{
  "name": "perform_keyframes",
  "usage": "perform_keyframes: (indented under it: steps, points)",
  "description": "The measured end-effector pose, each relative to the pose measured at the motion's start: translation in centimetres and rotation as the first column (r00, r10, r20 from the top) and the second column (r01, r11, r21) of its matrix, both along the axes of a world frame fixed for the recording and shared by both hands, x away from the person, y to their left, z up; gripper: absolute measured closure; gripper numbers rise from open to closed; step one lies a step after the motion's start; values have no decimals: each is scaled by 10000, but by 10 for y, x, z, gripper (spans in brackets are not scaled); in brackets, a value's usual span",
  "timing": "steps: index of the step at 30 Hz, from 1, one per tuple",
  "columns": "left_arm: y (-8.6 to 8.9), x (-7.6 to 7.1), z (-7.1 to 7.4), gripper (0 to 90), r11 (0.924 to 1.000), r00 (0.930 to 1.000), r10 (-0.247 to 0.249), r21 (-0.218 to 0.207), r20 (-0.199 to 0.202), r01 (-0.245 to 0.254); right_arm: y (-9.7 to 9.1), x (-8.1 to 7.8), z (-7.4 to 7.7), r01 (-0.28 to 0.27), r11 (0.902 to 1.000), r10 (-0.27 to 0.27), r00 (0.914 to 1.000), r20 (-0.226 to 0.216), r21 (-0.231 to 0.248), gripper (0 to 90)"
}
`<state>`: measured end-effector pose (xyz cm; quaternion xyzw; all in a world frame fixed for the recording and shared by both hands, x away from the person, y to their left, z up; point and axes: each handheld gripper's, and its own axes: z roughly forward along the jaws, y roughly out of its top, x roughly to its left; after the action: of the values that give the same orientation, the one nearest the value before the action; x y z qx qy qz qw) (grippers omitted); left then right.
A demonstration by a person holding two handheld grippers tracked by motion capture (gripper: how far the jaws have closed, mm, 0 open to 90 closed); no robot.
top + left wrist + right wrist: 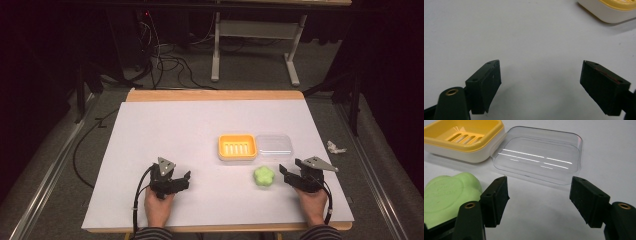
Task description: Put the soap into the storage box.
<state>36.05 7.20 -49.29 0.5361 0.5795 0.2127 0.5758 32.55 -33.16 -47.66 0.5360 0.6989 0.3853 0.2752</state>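
Note:
A green flower-shaped soap (264, 176) lies on the white table cover, just in front of a yellow soap dish (237, 147) with a slotted insert. A clear plastic lid (273, 144) sits against the dish's right side. My right gripper (290, 169) rests on the table right of the soap, open with nothing between its jaws. In the right gripper view the soap (446, 195) lies left of the gripper (539, 190), with the lid (539, 157) and dish (461, 137) beyond. My left gripper (181, 176) is open over bare table (541, 72), the dish (614, 10) far off at upper right.
The white cover (165, 130) spans the wooden table. A crumpled white scrap (336, 147) lies off the table's right edge. Beyond the far edge are cables (165, 60) and a grey table frame (255, 45) on the floor.

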Motion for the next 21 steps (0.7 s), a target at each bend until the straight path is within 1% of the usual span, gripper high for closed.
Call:
perform_keyframes:
  steps: [2,6,10,19,21]
  points:
    - [0,0,0,177,10000,10000,0,31,-8,0,0,0,0,-42,10000,43,10000,61,-85,317]
    - [0,0,0,177,10000,10000,19,32,-39,-19,1,0,0,-14,10000,14,9999,-111,-6,318]
    - [0,1,0,180,10000,9999,-7,29,-106,7,0,1,-1,-9,10000,8,9999,-149,-41,318]
    - [1,1,0,181,10000,9999,-51,22,-107,51,1,2,0,0,9999,-3,9997,-238,-138,323]
    - [1,1,0,181,10000,9999,-59,10,-102,59,1,4,-1,-53,10000,50,9993,-370,-79,322]
